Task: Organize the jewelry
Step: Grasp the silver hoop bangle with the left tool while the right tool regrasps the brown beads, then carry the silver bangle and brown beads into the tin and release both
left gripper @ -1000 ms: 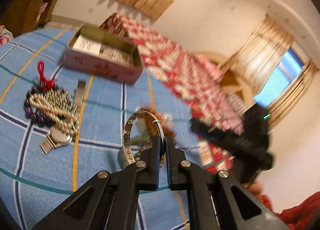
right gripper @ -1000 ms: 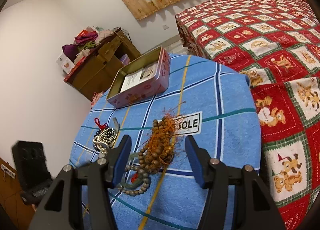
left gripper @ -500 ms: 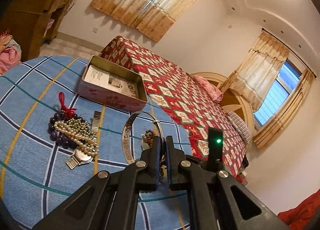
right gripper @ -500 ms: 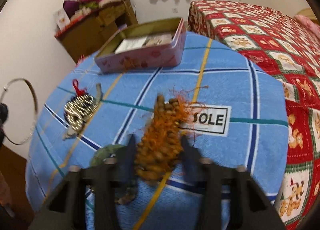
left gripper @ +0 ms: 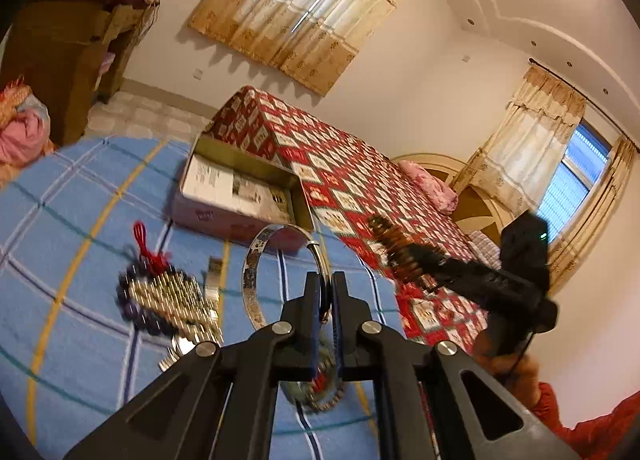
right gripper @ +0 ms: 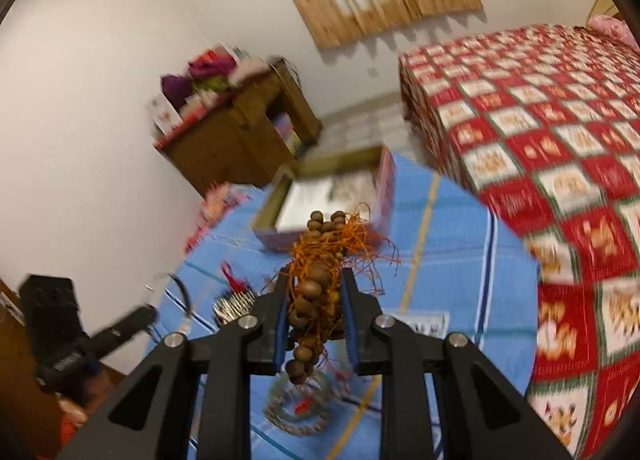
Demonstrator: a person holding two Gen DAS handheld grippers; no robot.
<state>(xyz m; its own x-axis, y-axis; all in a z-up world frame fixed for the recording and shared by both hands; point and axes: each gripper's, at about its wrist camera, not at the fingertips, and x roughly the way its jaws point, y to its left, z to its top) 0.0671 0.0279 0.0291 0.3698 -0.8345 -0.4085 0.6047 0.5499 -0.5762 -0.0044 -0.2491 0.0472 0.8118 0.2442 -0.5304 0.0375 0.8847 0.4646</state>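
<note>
My left gripper (left gripper: 326,280) is shut on the thin edge of a silver bangle (left gripper: 251,260), which stands upright above the blue checked cloth (left gripper: 80,219). My right gripper (right gripper: 314,276) has its jaws closing on a bundle of brown wooden beads with orange threads (right gripper: 320,252); the pads press its sides and it hangs clear of the cloth. In the left wrist view that bundle (left gripper: 390,244) shows to the right, in the air. An open pink tin box (left gripper: 240,187) with paper inside lies at the far side of the table.
A heap of pearl and purple beads with a red tassel and a watch (left gripper: 168,296) lies left of the bangle. A green bangle and a bead ring (right gripper: 300,408) lie under the right gripper. A red quilted bed (right gripper: 540,119) borders the table; a wooden cabinet (right gripper: 240,131) stands behind.
The right gripper's jaws came together around the wooden bead bundle and lifted it off the cloth. The left gripper rose a little with the silver bangle still in it.
</note>
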